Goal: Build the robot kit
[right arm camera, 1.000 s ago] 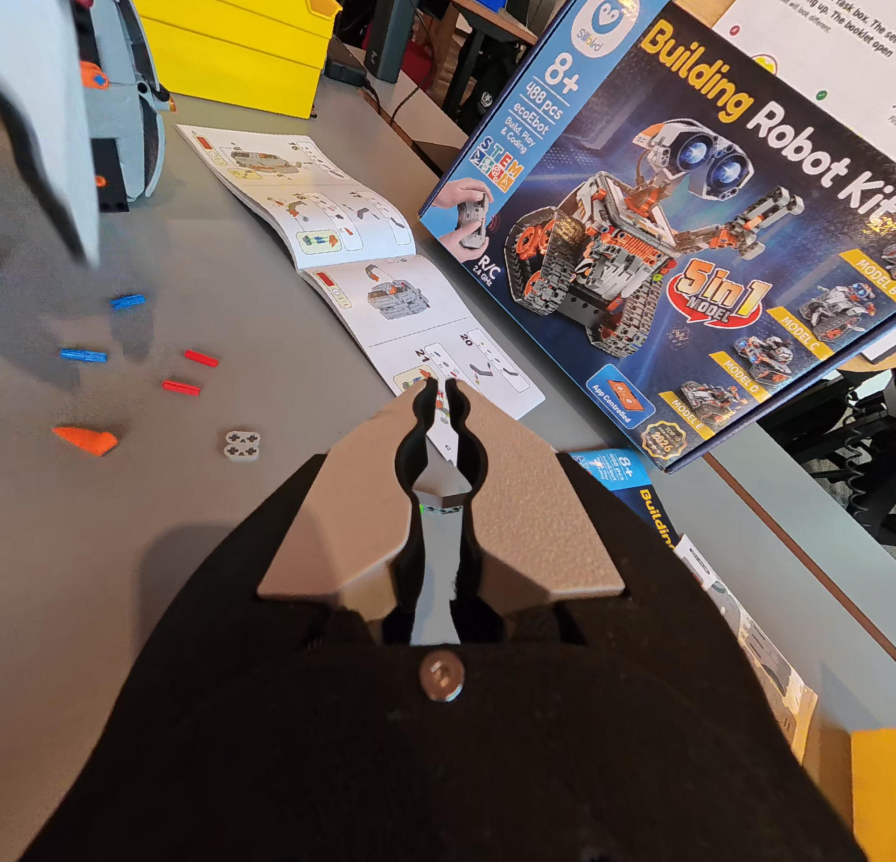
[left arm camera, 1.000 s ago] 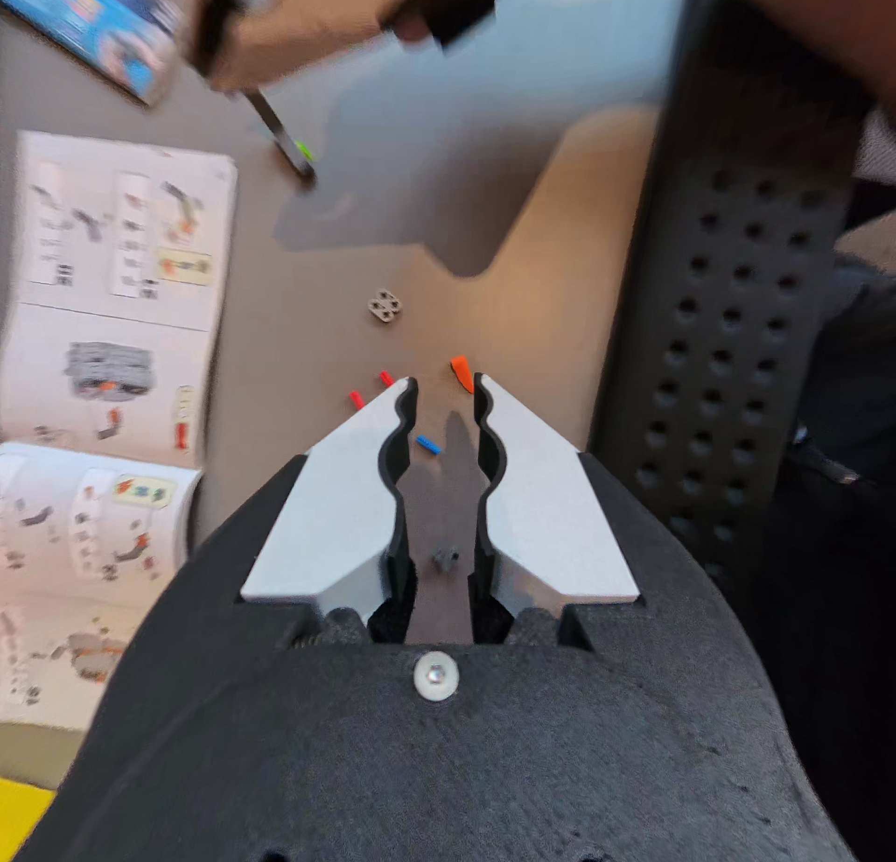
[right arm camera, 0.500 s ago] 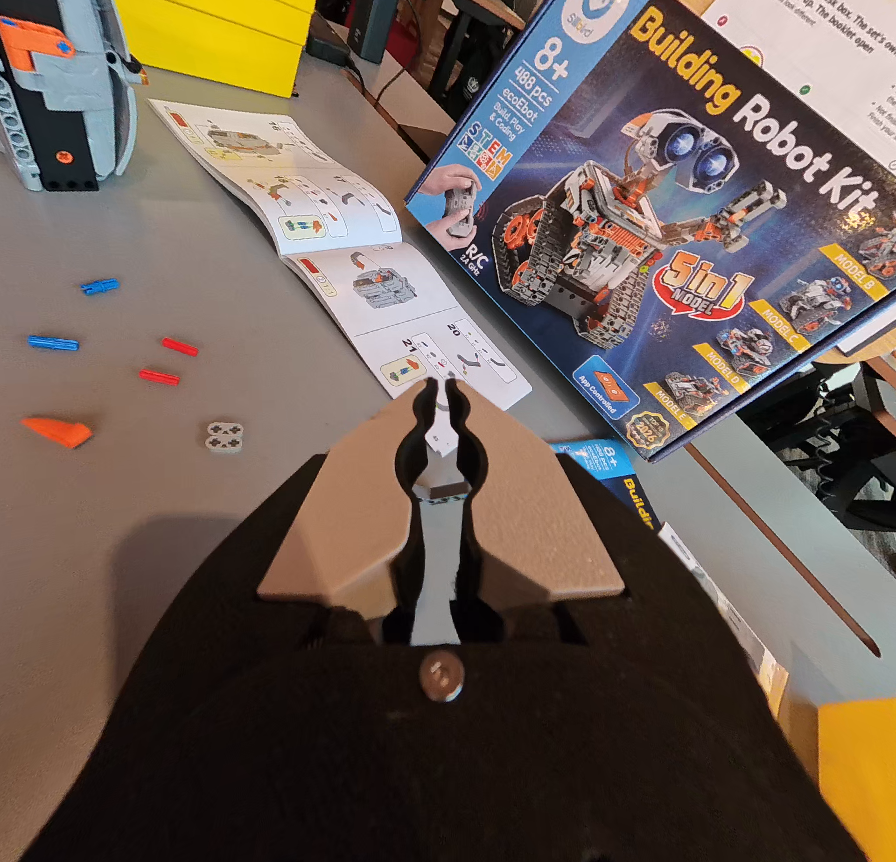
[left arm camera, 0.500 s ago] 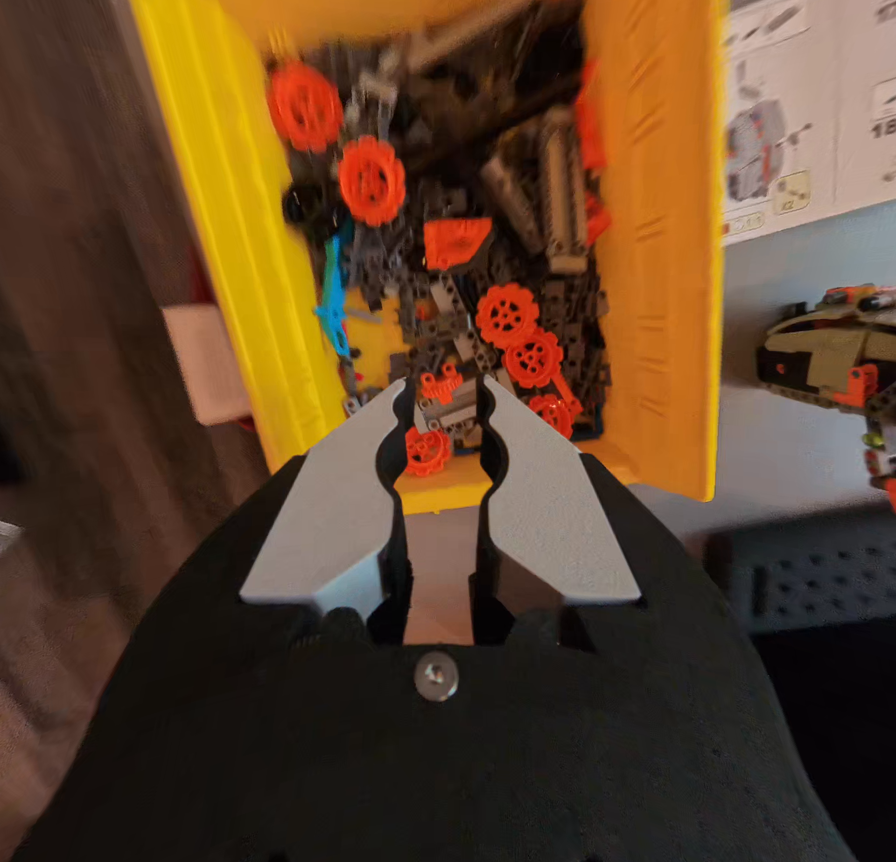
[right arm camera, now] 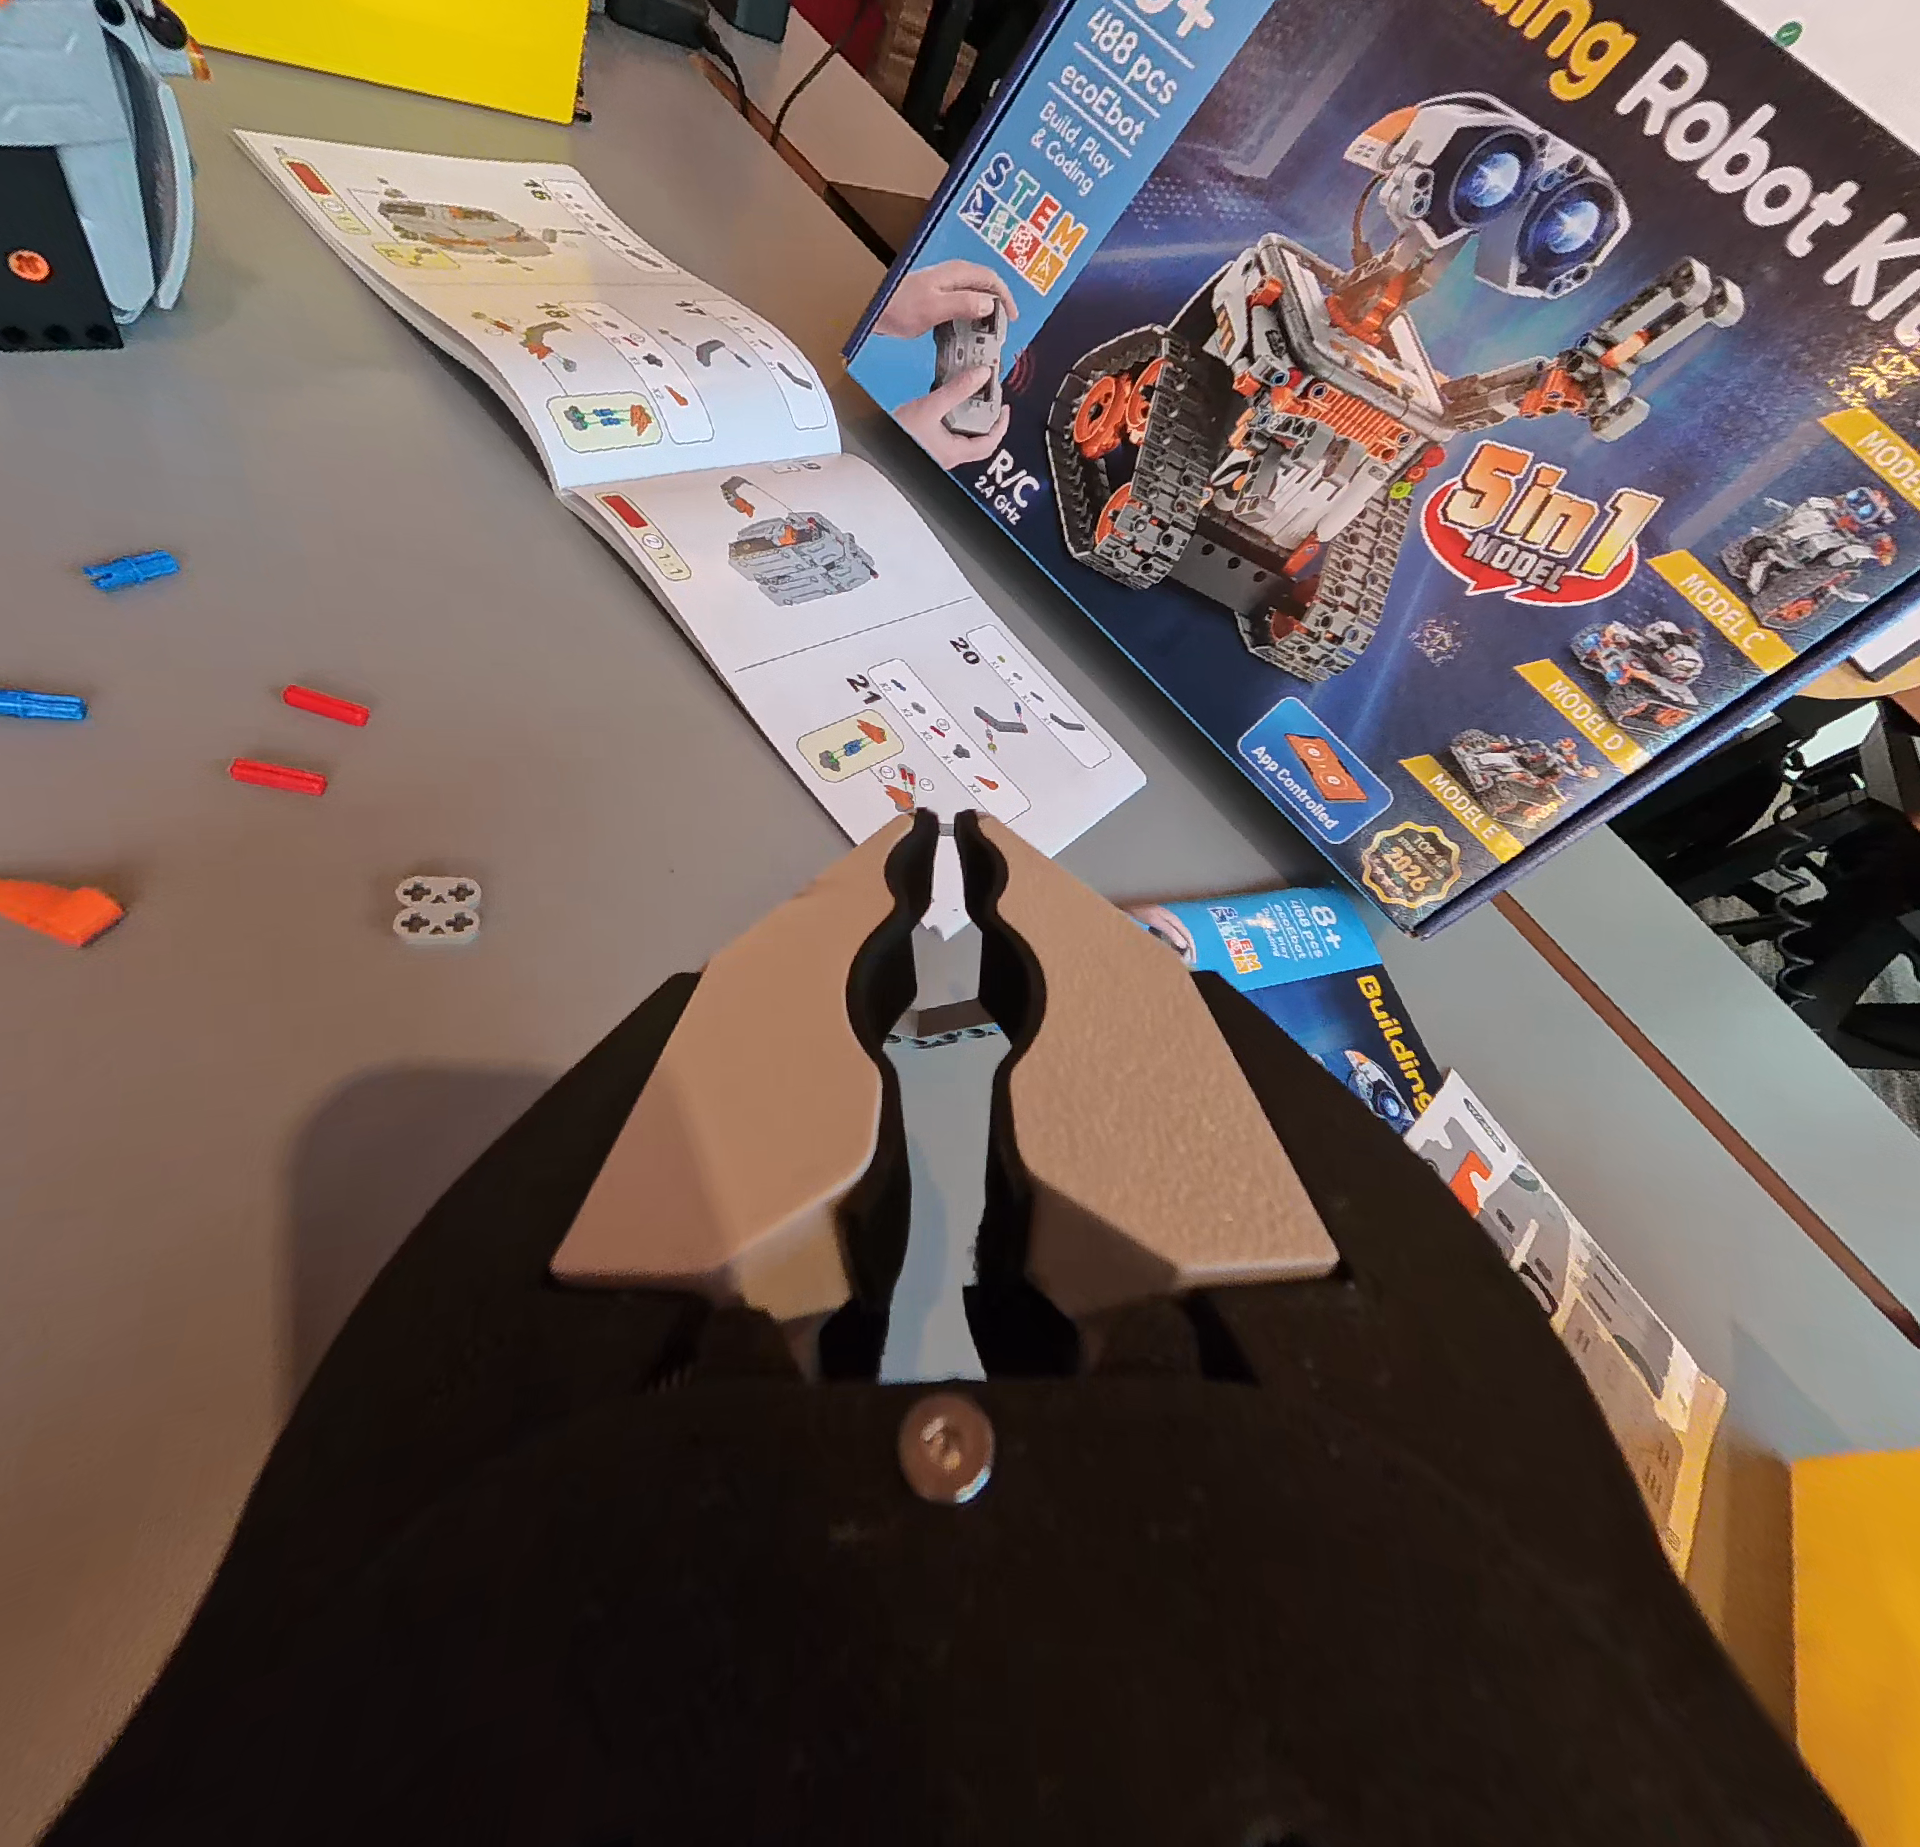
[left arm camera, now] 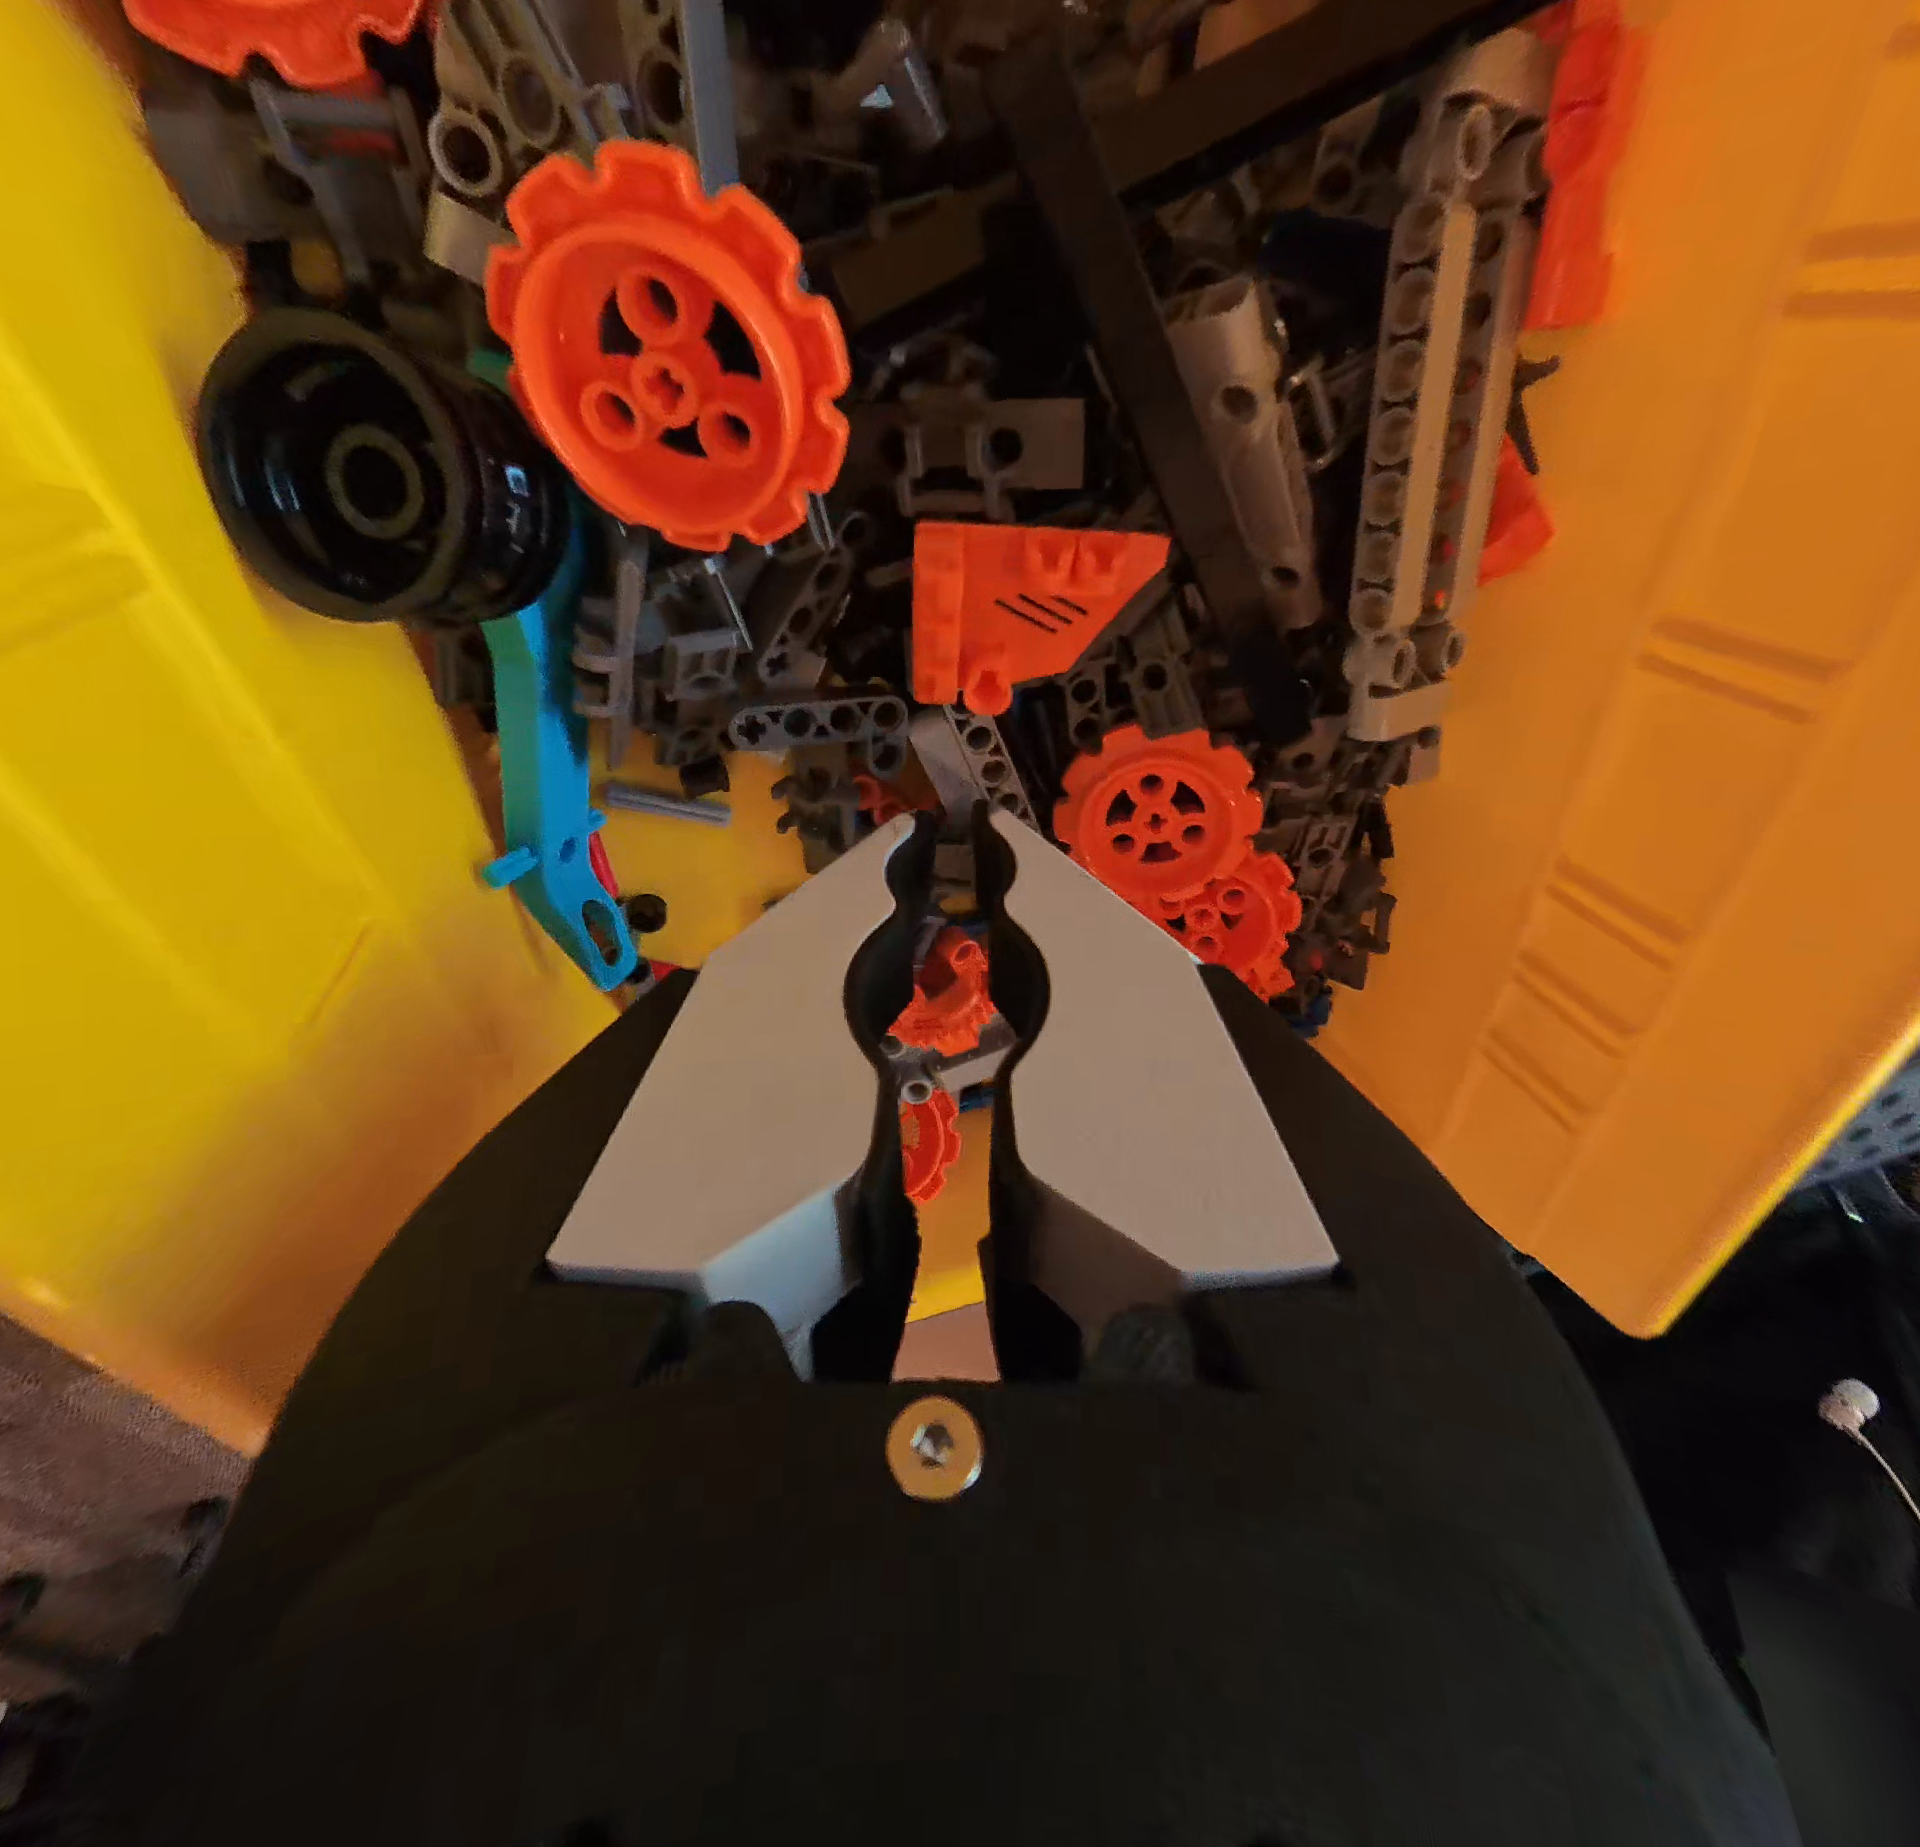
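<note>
- Grey bench (right arm camera: 520,550) fills the right wrist view, with an open instruction booklet (right arm camera: 727,509) at 12 o'clock from the right gripper (right arm camera: 940,826) and a big blue kit box (right arm camera: 1403,395) propped up at 2 o'clock.
- Right fingers (right arm camera: 748,1070) are pinching a pale grey beam (right arm camera: 940,966), which runs between them lengthwise, above the bench near the booklet's near corner.
- At 10 o'clock lie two red pins (right arm camera: 278,775) and, farther left, blue pins (right arm camera: 130,569); a small grey connector (right arm camera: 437,907) sits at 9 o'clock, with an orange wedge (right arm camera: 57,909) beyond it at the edge.
- A partly built grey and black model (right arm camera: 94,187) stands at 11 o'clock.
- Left gripper (left arm camera: 948,831) points down into a yellow bin (left arm camera: 208,862) heaped with grey, black and orange parts.
- Its fingers (left arm camera: 769,1070) are drawn almost together, a narrow slit between them; I cannot tell whether the tips grip anything.
- From those tips, an orange panel (left arm camera: 1023,602) lies at 12 o'clock, a large orange gear (left arm camera: 665,343) at 11 o'clock with a black wheel (left arm camera: 374,467) touching its left, a blue curved piece (left arm camera: 540,758) at 9 o'clock, and a small orange gear (left arm camera: 1153,815) just beside at 3 o'clock.
</note>
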`<act>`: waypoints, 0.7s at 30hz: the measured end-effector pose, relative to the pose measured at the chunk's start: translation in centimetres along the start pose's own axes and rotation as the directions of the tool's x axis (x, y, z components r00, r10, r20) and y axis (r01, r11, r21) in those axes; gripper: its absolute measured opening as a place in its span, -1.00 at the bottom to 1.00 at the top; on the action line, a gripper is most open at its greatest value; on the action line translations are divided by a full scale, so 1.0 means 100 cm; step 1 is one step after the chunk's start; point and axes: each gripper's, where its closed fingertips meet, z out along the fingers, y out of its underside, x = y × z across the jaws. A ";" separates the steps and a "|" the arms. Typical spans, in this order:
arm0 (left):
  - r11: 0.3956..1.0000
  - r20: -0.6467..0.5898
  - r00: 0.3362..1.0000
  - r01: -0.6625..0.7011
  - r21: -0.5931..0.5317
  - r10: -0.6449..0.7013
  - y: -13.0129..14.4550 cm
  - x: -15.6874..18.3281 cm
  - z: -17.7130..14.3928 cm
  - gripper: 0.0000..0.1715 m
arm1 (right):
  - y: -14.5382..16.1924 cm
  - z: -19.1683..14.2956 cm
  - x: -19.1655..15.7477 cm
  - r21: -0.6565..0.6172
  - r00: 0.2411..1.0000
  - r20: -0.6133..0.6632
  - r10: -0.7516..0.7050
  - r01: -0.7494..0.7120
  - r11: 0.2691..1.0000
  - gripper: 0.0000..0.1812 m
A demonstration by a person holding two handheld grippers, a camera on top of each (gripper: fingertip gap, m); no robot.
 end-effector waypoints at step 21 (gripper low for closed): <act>0.994 0.114 0.989 0.101 -0.039 -0.096 0.021 -0.028 -0.007 -0.98 | 0.001 0.002 -0.009 -0.023 0.998 0.022 -0.057 0.057 0.998 -0.96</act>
